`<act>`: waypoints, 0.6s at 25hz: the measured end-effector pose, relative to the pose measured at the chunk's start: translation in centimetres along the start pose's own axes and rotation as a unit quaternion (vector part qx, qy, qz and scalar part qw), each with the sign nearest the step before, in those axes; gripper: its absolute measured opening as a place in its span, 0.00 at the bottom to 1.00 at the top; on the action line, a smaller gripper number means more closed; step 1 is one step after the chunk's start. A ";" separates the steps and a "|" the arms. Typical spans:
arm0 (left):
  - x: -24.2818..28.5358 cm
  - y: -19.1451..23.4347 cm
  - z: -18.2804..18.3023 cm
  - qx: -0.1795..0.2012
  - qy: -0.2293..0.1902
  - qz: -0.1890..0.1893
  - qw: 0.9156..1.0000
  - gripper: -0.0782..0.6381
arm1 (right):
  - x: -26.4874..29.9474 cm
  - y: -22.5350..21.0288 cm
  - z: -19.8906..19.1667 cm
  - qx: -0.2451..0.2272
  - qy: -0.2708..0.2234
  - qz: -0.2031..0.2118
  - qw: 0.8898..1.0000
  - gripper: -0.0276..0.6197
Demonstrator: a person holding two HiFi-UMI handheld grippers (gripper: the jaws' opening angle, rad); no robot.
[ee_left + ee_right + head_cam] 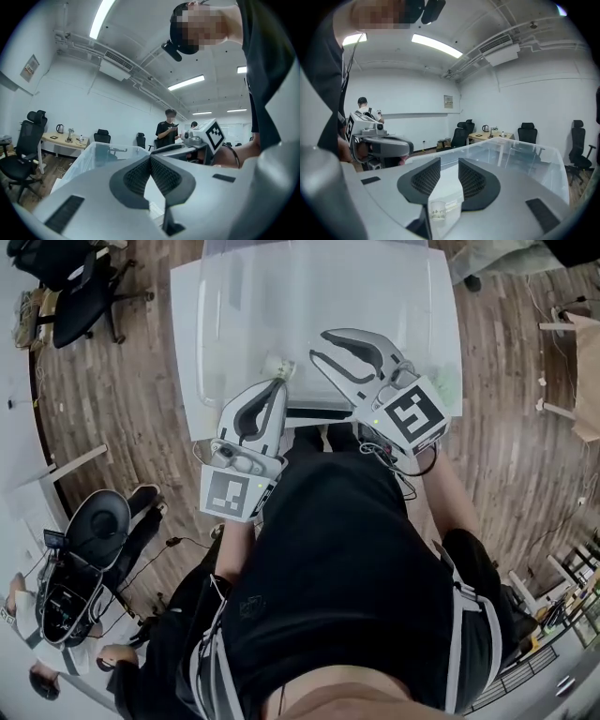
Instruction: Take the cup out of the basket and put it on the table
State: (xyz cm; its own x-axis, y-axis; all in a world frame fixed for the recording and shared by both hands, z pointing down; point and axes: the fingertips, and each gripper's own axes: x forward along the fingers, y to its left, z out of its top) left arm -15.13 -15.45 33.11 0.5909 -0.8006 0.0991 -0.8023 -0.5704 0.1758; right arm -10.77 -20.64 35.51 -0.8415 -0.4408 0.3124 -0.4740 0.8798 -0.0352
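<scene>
- On the white counter (185, 381) stands a clear plastic basket (200, 343). The small translucent cup (278, 366) looks to be inside it near the front-left corner, though the see-through wall leaves that uncertain.
- I judge this the approach step, with the cup not yet taken.
- The right tool (319, 346) is partly open and grips nothing. It hangs over the basket's front edge, and in its own view the cup (438, 209) shows low in the gap, well beyond the pads.
- The left tool (279, 382) is closed and empty, its tip near the cup.
- Next move, in my judgement: bring the right tool over the rim, down around the cup, then close.
- The basket's near wall and the left tool crowd that path.
- Black office chairs (84, 292) stand on the wooden floor, well apart.
</scene>
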 end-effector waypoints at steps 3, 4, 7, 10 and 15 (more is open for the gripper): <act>-0.2 0.6 -0.2 -0.008 0.003 0.009 1.000 0.13 | 2.9 -1.2 -1.3 -0.028 0.040 0.018 0.999 0.26; -0.2 0.8 -0.3 -0.010 0.004 0.013 1.000 0.13 | 4.0 -1.5 -2.0 -0.031 0.054 0.029 0.998 0.28; -0.5 1.4 -0.5 -0.017 0.005 0.020 1.000 0.13 | 7.3 -1.6 -4.6 -0.023 0.097 0.074 0.992 0.33; -0.6 1.6 -0.7 -0.020 0.003 0.021 1.000 0.13 | 10.1 -1.2 -7.6 -0.011 0.146 0.117 0.982 0.37; -0.7 1.5 -0.7 -0.026 -0.009 0.013 1.000 0.13 | 13.8 -0.5 -13.3 0.011 0.235 0.166 0.958 0.40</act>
State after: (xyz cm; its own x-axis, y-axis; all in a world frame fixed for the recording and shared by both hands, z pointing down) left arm -16.68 -15.66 34.01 0.5679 -0.8185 0.0870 -0.8116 -0.5392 0.2248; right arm -18.72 -24.83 52.50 -0.7402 -0.0041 0.6724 -0.2102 0.9512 -0.2257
